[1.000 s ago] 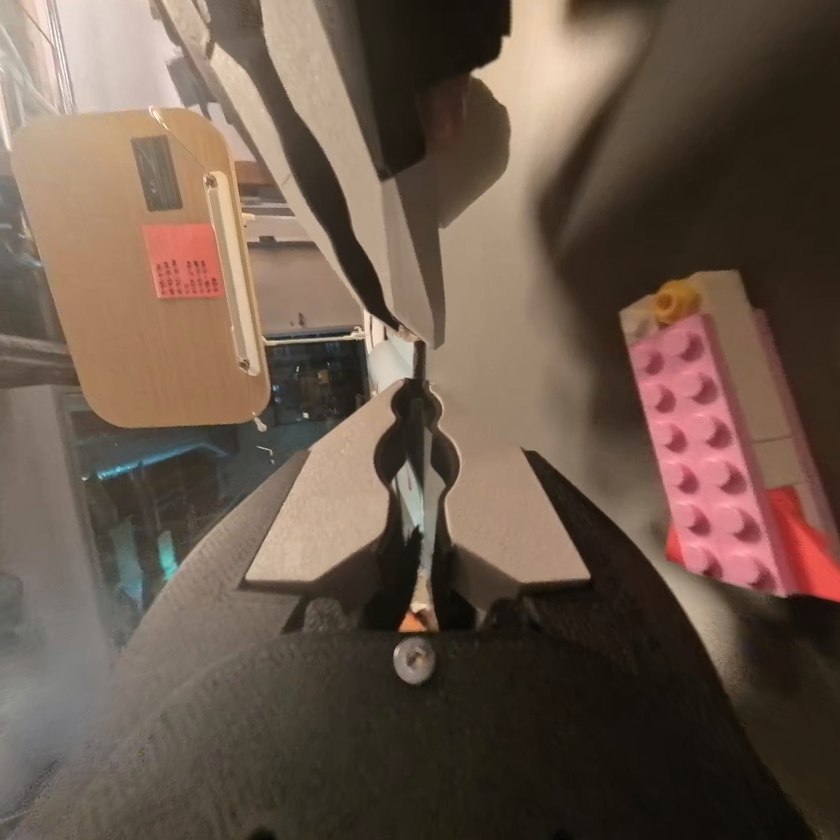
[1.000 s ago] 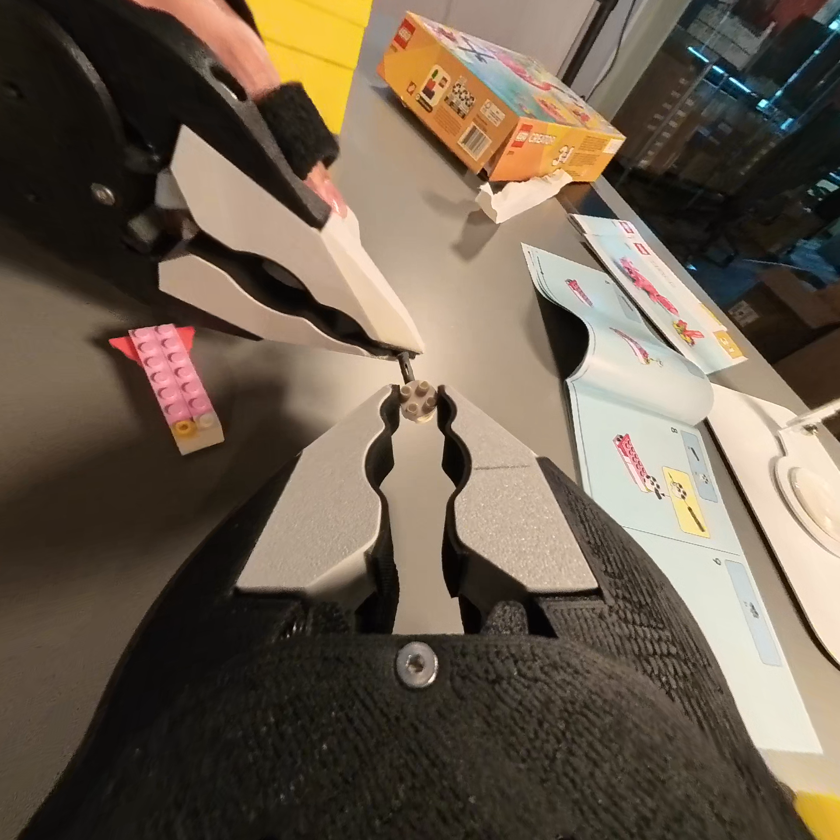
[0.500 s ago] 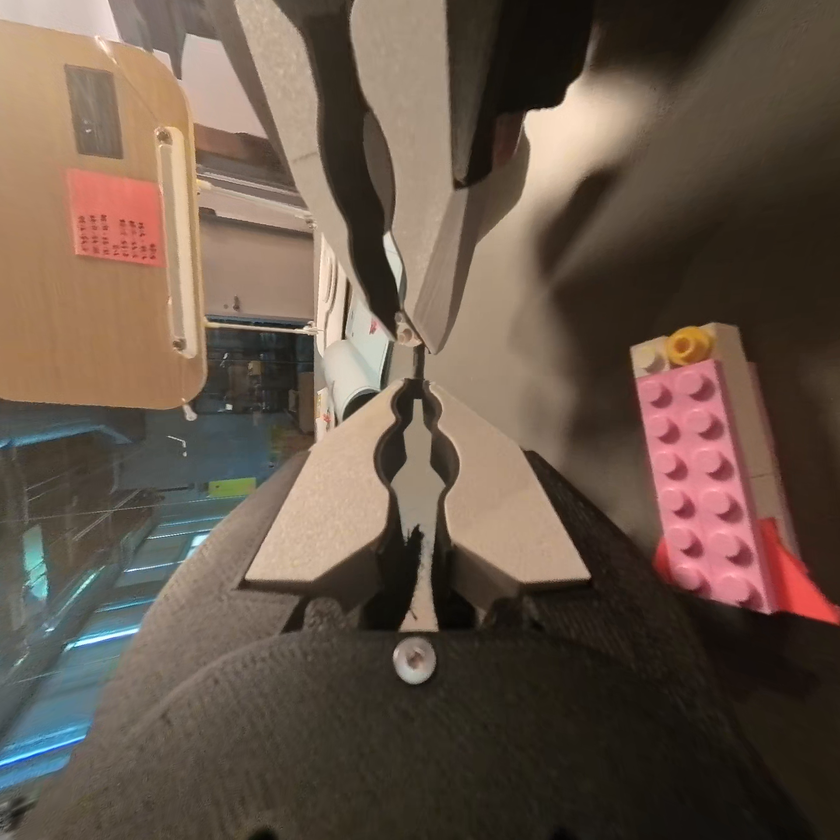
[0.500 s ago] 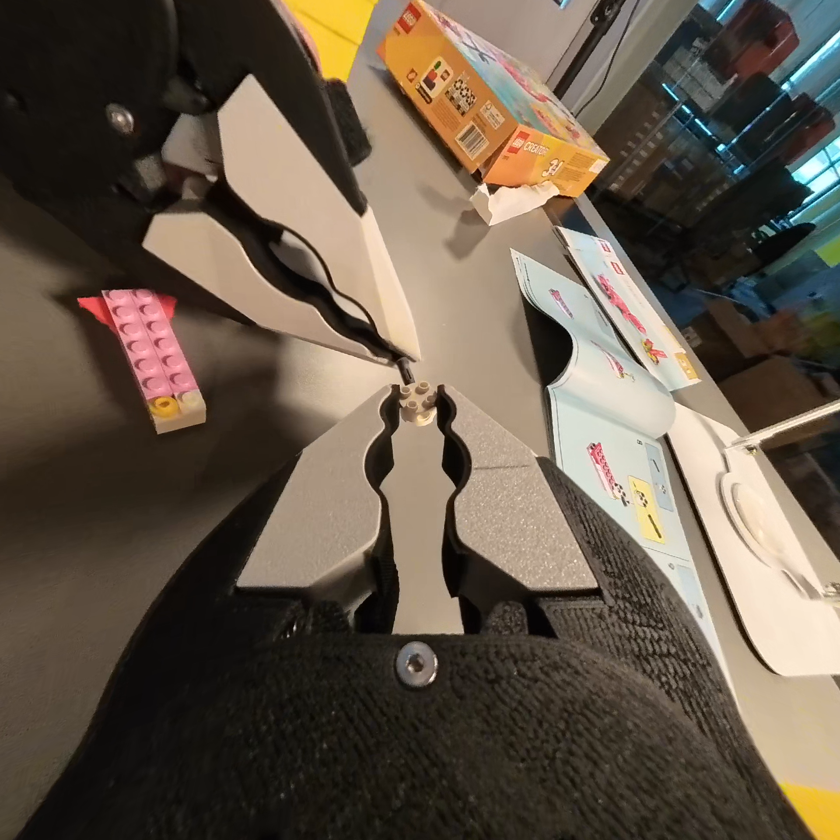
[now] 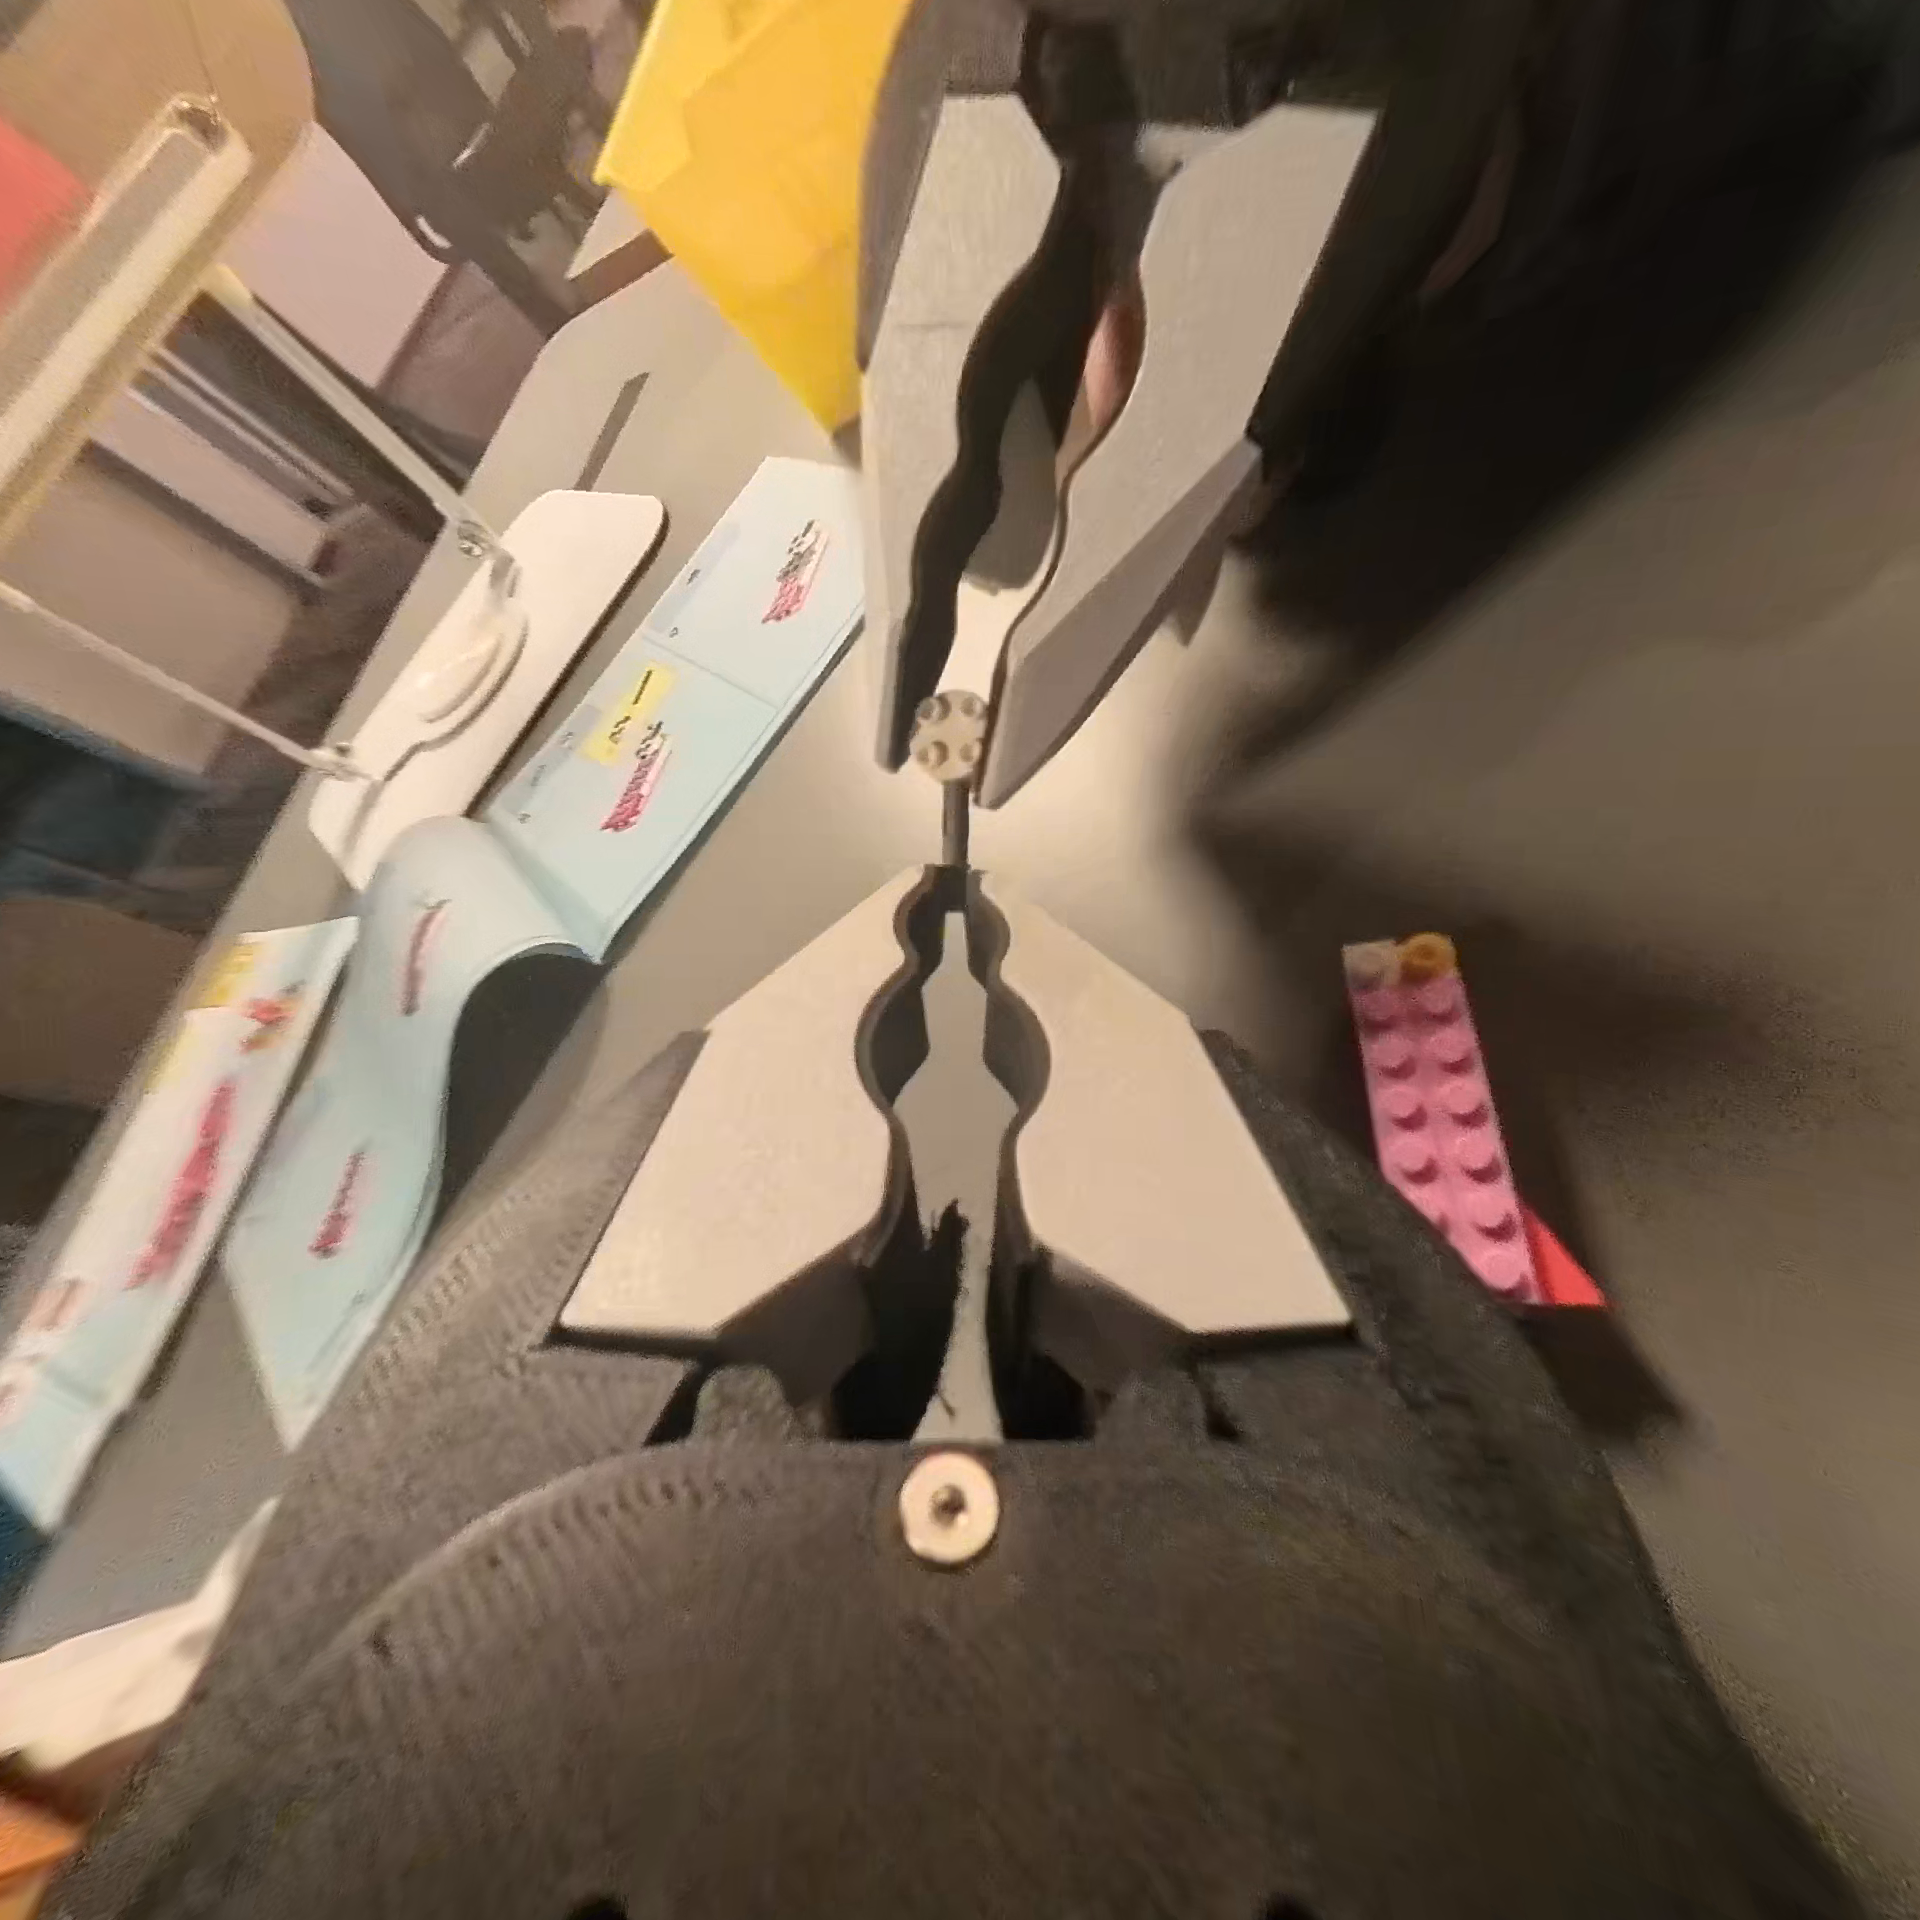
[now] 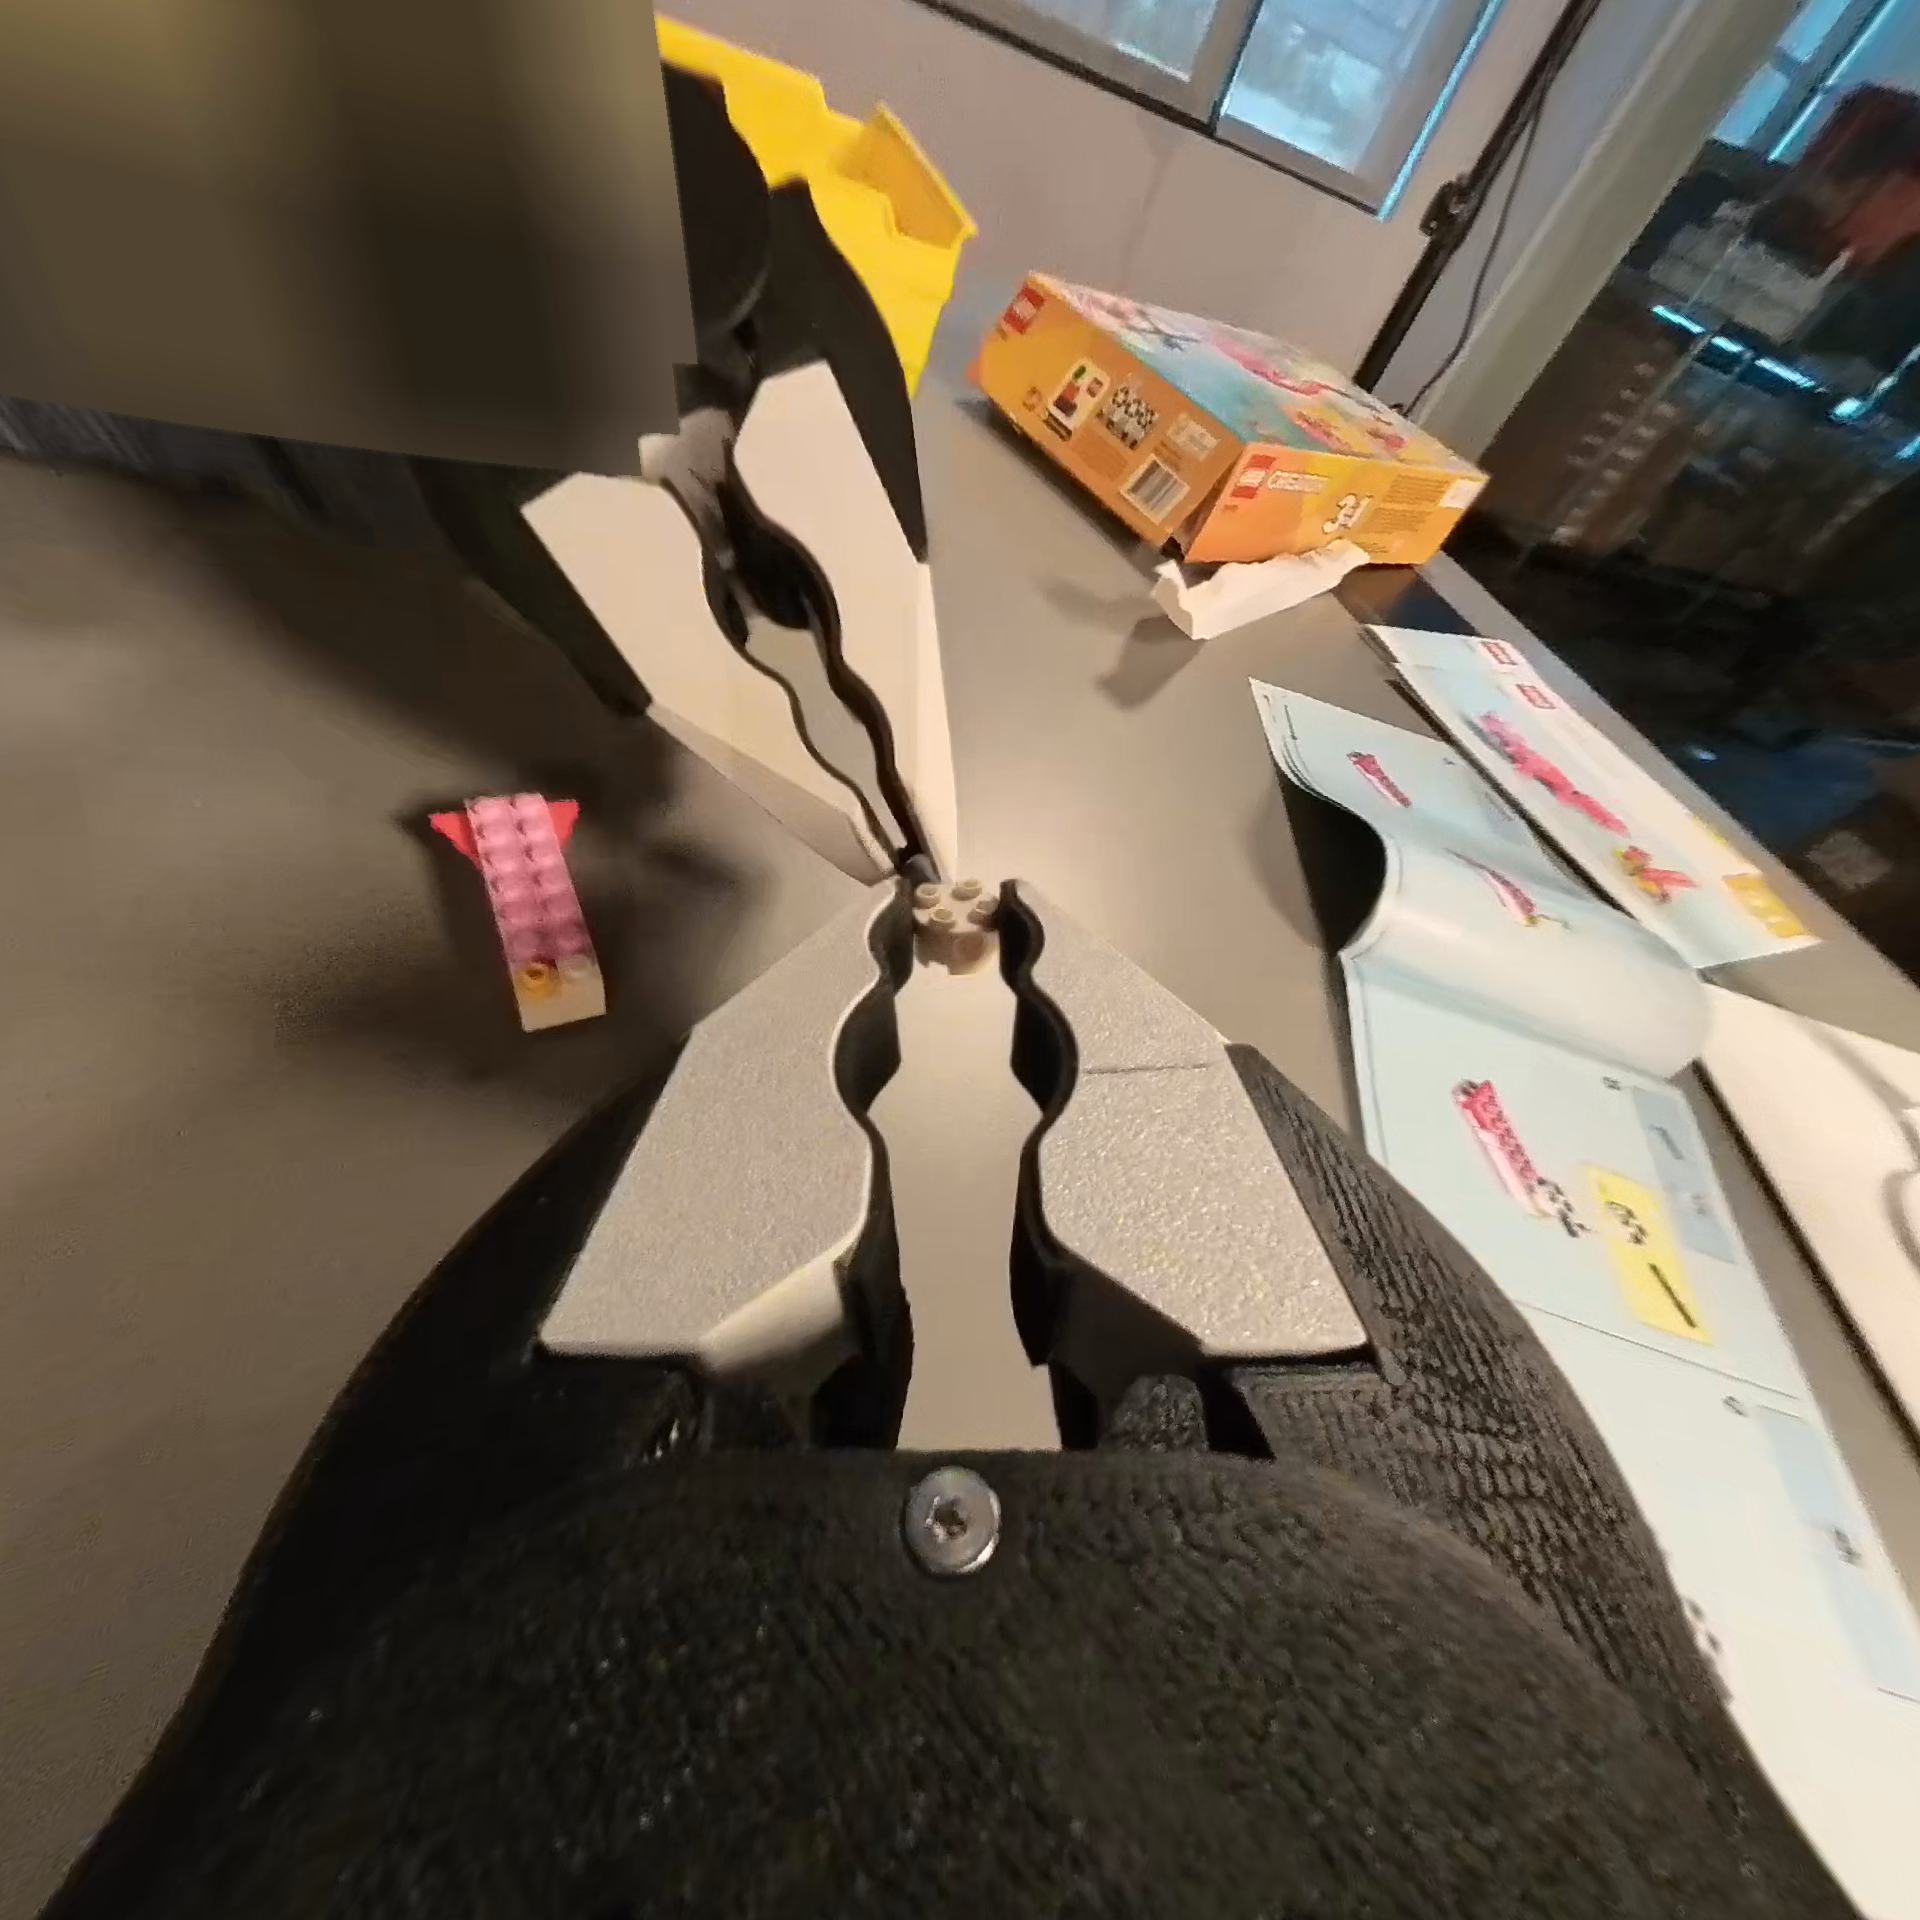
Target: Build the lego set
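My right fingers (image 6: 1013, 914) clamp a round beige studded brick (image 6: 953, 928); my left fingers (image 5: 914, 904) pinch a thin dark rod (image 5: 953, 831).

The rod's tip meets the brick at twelve o'clock; a pink brick stack (image 5: 1444, 1112) lies at three.

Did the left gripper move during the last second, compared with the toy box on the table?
Yes. In the right wrist view the left gripper has swung upright, its body now nearer the toy box; its tips stay beside the round brick.

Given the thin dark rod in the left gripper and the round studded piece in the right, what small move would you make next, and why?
Probably ease the left gripper forward along the dark rod: the rod's far end sits at the edge of the round beige piece clamped in the right gripper, apparently not seated in it.
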Demonstrator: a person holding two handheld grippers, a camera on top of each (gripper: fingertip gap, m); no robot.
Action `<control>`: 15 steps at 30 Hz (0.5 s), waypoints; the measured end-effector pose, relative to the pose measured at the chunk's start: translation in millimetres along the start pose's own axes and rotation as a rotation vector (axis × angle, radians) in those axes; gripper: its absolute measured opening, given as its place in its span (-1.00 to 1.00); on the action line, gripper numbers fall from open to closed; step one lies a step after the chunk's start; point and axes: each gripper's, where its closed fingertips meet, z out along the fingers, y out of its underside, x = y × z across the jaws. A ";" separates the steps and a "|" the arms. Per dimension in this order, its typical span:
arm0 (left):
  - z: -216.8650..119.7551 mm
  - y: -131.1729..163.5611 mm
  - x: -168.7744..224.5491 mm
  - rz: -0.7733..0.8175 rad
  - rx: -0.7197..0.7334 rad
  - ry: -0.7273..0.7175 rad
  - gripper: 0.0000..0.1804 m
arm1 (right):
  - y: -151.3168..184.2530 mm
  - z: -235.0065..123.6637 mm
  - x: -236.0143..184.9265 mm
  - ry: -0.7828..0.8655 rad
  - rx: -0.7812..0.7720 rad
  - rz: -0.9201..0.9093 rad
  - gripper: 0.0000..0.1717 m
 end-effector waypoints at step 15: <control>4.3 8.0 14.7 0.048 -0.069 0.060 -0.97 | 11.6 1.5 -12.5 -0.081 -0.083 0.003 -0.83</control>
